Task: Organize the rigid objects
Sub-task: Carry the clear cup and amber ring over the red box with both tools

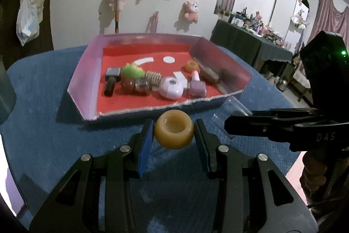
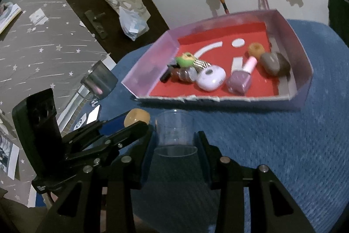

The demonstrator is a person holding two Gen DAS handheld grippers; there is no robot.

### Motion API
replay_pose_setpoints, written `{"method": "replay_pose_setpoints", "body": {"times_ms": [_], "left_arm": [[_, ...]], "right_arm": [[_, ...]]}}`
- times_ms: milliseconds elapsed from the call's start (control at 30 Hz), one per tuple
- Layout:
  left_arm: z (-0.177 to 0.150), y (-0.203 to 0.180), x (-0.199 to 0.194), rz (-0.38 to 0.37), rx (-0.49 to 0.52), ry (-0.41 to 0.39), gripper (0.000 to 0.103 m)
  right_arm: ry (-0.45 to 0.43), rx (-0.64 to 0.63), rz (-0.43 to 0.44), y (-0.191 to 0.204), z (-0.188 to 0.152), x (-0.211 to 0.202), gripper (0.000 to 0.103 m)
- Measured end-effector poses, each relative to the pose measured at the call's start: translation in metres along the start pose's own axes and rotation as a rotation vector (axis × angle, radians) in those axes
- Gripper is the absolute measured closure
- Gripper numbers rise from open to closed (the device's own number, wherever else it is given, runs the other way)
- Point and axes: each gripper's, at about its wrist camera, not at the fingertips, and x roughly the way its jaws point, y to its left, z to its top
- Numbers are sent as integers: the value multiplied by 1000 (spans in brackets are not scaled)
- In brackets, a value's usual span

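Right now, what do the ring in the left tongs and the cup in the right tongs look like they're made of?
The ring looks like smooth, slightly glossy amber plastic or resin: rounded and faintly translucent, though rubber is possible. The cup looks like thin clear plastic: the blue mat shows through its wall. Glass seems less likely, but cannot be ruled out.
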Motion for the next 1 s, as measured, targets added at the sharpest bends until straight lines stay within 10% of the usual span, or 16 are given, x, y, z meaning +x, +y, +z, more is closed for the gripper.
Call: {"method": "replay_pose_setpoints", "body": {"times_ms": [1000], "left_arm": [[48, 31, 60, -8, -3, 111, 67]], "right_arm": [[89, -59, -132, -32, 68, 48, 62]]}}
